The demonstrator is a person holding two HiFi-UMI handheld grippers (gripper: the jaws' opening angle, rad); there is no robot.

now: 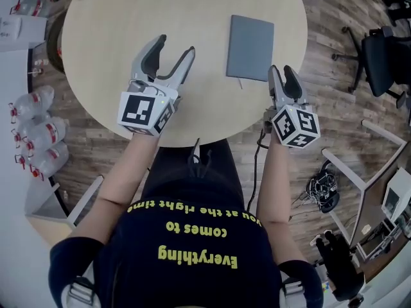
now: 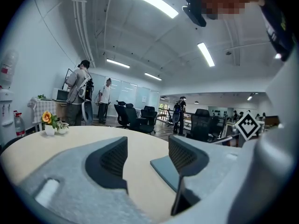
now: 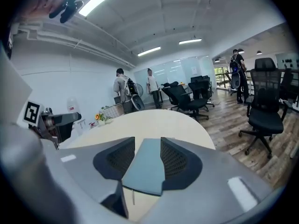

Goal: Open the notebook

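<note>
1. A round pale surface stands on a wood-plank floor, with office chairs nearby
2. The grey notebook lies closed and flat on the surface's right side
3. The right gripper is at the notebook's near right corner, jaws partly apart; the cover shows in their gap, lying beyond the pads, ungripped
4. The left gripper holds its jaws wide apart over bare surface, with the notebook off to their right

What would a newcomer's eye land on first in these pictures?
A closed grey notebook lies flat on the round pale table, toward its right side. The left gripper stands open over bare tabletop; the right gripper, also open, points at the notebook's near corner.
</note>
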